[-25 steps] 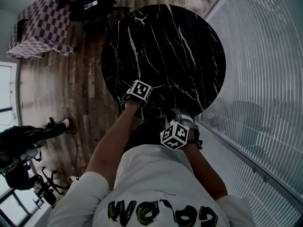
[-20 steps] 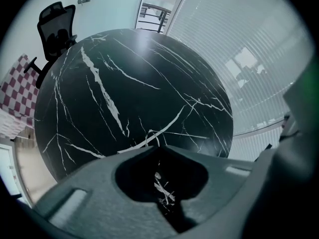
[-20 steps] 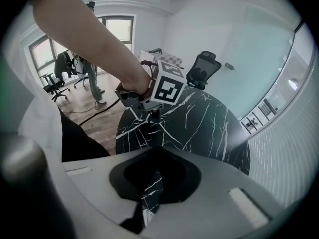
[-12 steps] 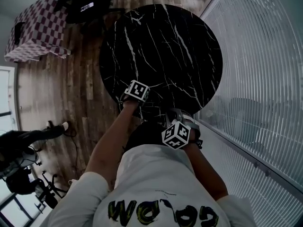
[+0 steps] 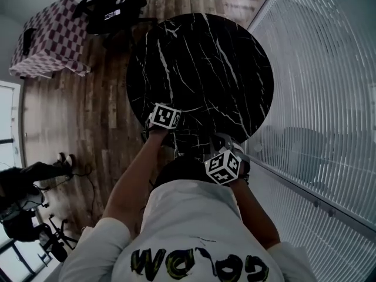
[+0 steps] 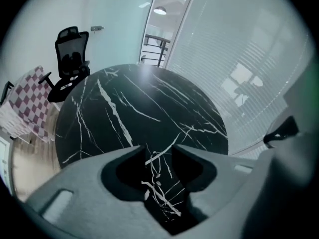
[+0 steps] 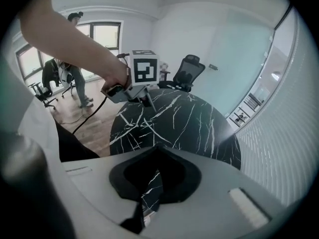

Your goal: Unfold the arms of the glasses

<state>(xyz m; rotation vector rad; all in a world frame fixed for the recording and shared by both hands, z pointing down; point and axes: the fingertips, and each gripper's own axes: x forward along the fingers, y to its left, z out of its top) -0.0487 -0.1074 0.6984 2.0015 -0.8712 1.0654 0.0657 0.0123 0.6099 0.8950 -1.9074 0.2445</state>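
The glasses cannot be made out in any view against the round black marble table (image 5: pixel 200 63). My left gripper (image 5: pixel 167 123) hovers over the table's near edge. In the left gripper view its jaws (image 6: pixel 159 151) have just been opening and stand apart, with only veined table top (image 6: pixel 129 98) showing in the gap. The right gripper view shows the left gripper (image 7: pixel 145 101) held in a hand above the table (image 7: pixel 184 118). My right gripper (image 5: pixel 218 148) is at the near rim, and its jaws (image 7: pixel 155 151) are shut, tips together. I cannot tell whether anything thin is pinched there.
A black office chair (image 5: pixel 114 7) stands beyond the table. Next to it is a checkered-cloth table (image 5: pixel 50 37). A glass wall with blinds (image 5: pixel 317 98) runs along the right. A person (image 7: pixel 65 78) stands by the far windows. Dark equipment (image 5: pixel 23 204) sits on the wood floor at lower left.
The left gripper's marker cube has shifted a little to the left in the head view as the hand lifted. The right gripper has barely moved.
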